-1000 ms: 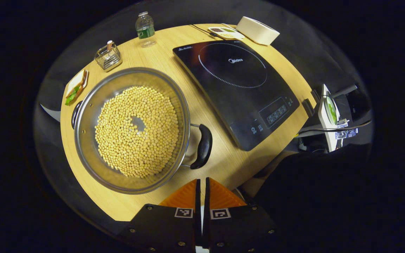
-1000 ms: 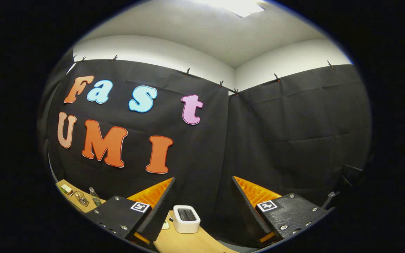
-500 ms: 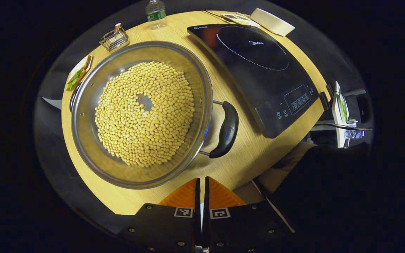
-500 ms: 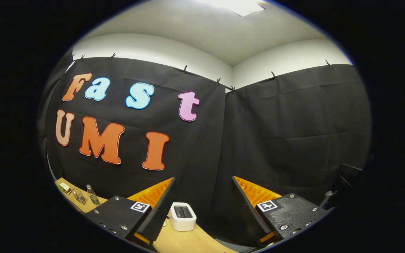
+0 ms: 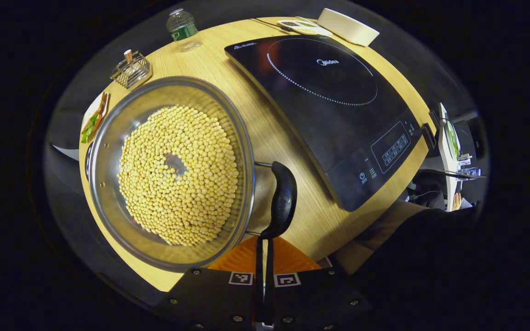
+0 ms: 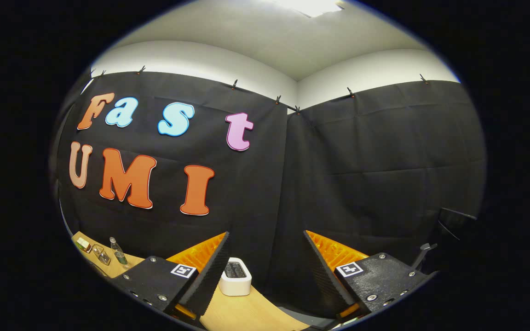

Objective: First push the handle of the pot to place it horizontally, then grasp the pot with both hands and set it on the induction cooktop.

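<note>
A steel pot [image 5: 127, 124] full of yellow beans [image 5: 180, 174] sits on the wooden table [image 5: 283, 138] in the left gripper view. Its black near handle [image 5: 282, 200] points toward me, and a second black handle [image 5: 88, 158] peeks out at the pot's far left rim. My left gripper [image 5: 264, 239] is shut with nothing between its fingers, and its tips meet the lower end of the near handle. The black induction cooktop [image 5: 334, 105] lies to the right of the pot. In the right gripper view, my right gripper [image 6: 265, 246] is open and raised, facing the booth wall.
At the table's far edge stand a water bottle [image 5: 182, 28], a wire holder [image 5: 129, 70], a sandwich on a plate [image 5: 91, 122] and a white box [image 5: 348, 26]. The white box [image 6: 235, 276] and the bottle [image 6: 117, 250] also appear low in the right gripper view.
My left gripper has moved forward until its shut tips reach the pot's near handle. The right gripper has tilted slightly, and the white box has slid left in its view.
</note>
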The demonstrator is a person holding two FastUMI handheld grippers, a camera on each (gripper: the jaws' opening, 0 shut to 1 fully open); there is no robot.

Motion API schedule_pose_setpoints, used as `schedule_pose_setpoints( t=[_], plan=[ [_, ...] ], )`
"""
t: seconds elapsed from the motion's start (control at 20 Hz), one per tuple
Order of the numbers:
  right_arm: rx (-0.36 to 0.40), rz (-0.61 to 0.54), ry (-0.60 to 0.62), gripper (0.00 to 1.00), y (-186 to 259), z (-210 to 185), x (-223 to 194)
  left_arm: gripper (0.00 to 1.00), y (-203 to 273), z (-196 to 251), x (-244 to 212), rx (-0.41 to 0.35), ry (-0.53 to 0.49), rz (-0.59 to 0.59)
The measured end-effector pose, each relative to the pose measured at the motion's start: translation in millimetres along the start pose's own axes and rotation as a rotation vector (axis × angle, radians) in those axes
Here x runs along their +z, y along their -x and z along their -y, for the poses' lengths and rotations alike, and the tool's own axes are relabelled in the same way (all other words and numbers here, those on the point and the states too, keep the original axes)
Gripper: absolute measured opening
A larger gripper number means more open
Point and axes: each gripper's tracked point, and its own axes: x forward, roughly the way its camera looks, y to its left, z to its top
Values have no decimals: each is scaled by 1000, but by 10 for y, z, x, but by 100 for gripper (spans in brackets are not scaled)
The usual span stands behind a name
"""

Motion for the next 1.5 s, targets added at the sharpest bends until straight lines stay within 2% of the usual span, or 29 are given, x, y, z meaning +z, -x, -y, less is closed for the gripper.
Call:
schedule_pose_setpoints(
  t=[0.55, 1.1, 1.5],
  plan=[
    [1, -24, 8, 95, 112, -74, -51, 2, -53, 94, 550, -32, 100, 104],
    [15, -42, 27, 95, 199, -216, -75, 2, -159, 99, 1026, 5, 64, 159],
    [54, -83, 32, 95, 263, -428, -184, 2, -275, 123, 1325, -36, 112, 225]
  ],
)
